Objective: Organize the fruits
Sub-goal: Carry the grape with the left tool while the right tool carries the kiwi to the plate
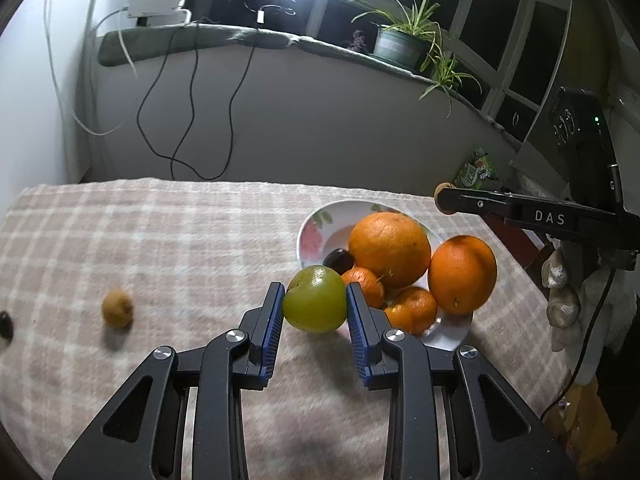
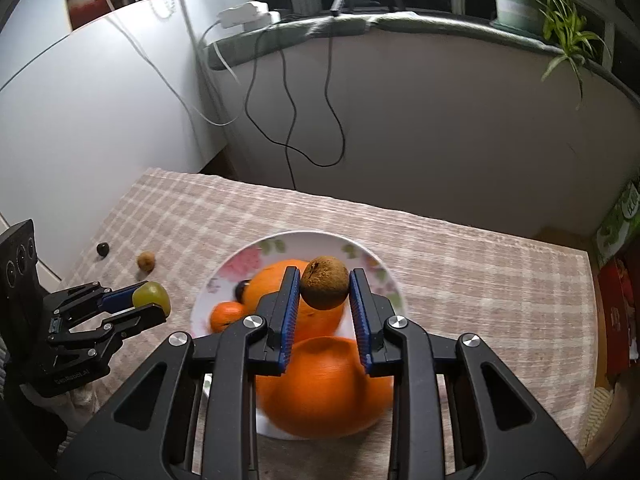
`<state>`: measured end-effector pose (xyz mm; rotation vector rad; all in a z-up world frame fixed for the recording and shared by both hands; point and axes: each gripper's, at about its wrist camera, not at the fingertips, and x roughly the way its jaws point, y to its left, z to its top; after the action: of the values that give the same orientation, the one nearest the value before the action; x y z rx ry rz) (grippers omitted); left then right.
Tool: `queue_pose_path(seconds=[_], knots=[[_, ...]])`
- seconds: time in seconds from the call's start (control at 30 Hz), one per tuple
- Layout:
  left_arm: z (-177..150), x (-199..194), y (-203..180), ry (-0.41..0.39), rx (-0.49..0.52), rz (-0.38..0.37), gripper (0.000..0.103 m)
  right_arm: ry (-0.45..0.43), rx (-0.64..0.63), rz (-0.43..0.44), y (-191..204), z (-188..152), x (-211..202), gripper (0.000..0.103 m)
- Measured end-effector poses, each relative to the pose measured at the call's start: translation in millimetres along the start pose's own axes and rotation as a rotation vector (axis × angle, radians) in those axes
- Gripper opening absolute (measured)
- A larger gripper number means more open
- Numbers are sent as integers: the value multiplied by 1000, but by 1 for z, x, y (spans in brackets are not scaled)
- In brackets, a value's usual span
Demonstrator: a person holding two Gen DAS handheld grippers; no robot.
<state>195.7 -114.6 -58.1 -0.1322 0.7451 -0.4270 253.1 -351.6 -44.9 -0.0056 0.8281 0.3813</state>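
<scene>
Left wrist view: the left tool (image 1: 315,300) is clamped on a green fruit (image 1: 315,299), its blue pads pressing the fruit's two sides. The fruit is nearly round, a little wider than tall, with its broad axis running straight across from pad to pad and a small dimple facing up and to the left. It hangs above the checked cloth of the worktop (image 1: 180,240), just in front of the flowered plate (image 1: 316,220).

On the plate lie a large orange (image 1: 389,248), a second orange (image 1: 462,275) at the right rim, two small mandarins (image 1: 412,308) at the front and a dark fruit (image 1: 339,260) behind the green one. A small brown fruit (image 1: 117,307) lies on the cloth well to the left, and a small dark one (image 1: 5,325) at the far left edge.

Right wrist view: the right tool (image 2: 324,290) is clamped on a brown rough-skinned fruit (image 2: 324,288) and holds it over the plate (image 2: 360,256), above the oranges. This fruit is roundish too, slightly flattened, with a dark stem mark on its upper left. The left tool (image 2: 150,304) shows at the left with the green fruit (image 2: 151,295) at its tips, beside the plate's left rim.
</scene>
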Motion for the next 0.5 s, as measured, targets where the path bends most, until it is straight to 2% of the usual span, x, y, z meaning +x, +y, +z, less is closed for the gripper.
queue_pose_path(seconds=[0.2, 0.5], knots=[[10, 15, -1, 9, -4, -4, 29, 28, 42, 15, -22, 4, 10, 26], [14, 33, -1, 28, -16, -9, 29, 63, 46, 47, -28, 5, 24, 26]])
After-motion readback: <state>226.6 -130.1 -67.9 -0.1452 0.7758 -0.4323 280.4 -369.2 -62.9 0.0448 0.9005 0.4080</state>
